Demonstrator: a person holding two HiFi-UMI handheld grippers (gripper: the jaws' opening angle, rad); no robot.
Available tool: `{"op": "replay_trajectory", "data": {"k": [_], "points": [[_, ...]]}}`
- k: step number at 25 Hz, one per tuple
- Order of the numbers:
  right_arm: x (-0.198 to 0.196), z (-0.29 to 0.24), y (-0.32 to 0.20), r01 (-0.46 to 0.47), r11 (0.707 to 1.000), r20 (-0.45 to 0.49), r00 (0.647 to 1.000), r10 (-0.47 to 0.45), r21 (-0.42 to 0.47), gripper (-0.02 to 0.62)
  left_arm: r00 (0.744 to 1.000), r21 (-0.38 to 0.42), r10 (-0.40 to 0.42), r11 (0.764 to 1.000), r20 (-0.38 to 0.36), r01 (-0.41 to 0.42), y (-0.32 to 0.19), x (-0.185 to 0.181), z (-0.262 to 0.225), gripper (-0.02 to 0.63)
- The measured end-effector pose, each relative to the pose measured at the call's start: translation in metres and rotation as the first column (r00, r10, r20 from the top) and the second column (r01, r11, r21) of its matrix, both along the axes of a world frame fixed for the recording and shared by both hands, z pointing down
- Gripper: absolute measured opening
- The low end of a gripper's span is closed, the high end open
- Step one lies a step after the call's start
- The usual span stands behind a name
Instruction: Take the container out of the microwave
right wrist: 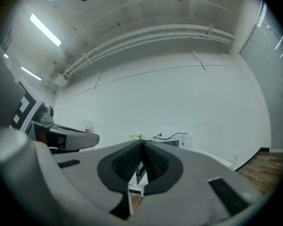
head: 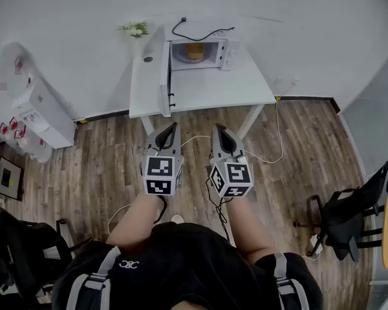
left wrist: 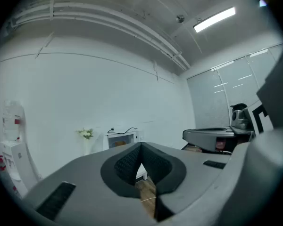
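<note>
A white microwave (head: 204,53) stands at the back of a white table (head: 220,89), with its door (head: 165,76) swung open to the left. Inside it sits a tan round container (head: 194,50). Both grippers hover over the wooden floor, short of the table's front edge and pointing toward it. My left gripper (head: 174,126) is shut with nothing in it, and so is my right gripper (head: 218,128). In the left gripper view the closed jaw tips (left wrist: 141,146) line up just right of the distant microwave (left wrist: 121,139). The right gripper view shows closed tips (right wrist: 142,143) left of the microwave (right wrist: 172,141).
A small vase of flowers (head: 136,29) stands at the table's back left corner. A black power cable (head: 200,34) runs behind the microwave. A water dispenser (head: 42,118) stands at the left wall. Black chairs sit at the right (head: 349,215) and lower left (head: 26,250).
</note>
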State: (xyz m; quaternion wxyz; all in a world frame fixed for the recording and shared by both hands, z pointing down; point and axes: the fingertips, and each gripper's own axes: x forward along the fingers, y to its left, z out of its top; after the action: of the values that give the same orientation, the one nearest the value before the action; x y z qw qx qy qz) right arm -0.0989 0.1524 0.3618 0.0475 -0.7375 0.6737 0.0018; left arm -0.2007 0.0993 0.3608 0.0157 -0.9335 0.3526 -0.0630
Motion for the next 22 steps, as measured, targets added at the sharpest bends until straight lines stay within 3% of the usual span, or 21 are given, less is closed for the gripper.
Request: {"op": "replay_trajectory", "data": {"k": [7,15,22], "points": [[-0.002,0.003,0.002,-0.008,1.000,-0.003,1.000,0.008,-0.002,0.003,1.000,-0.007,0.006,1.000,0.013,-0.006,0.000,0.001,0.008,0.014],[0.004,0.005,-0.027,-0.050,0.999,0.003,0.999,0.050,0.000,0.005,0.997,0.093,0.029,0.995,0.065,-0.035,-0.025,0.012,0.010,0.014],[-0.005,0.011,-0.059,-0.070,0.998,-0.005,0.998,0.070,-0.002,0.005,0.996,0.064,0.071,0.995,0.047,-0.074,-0.058,0.008,0.015,0.014]]}}
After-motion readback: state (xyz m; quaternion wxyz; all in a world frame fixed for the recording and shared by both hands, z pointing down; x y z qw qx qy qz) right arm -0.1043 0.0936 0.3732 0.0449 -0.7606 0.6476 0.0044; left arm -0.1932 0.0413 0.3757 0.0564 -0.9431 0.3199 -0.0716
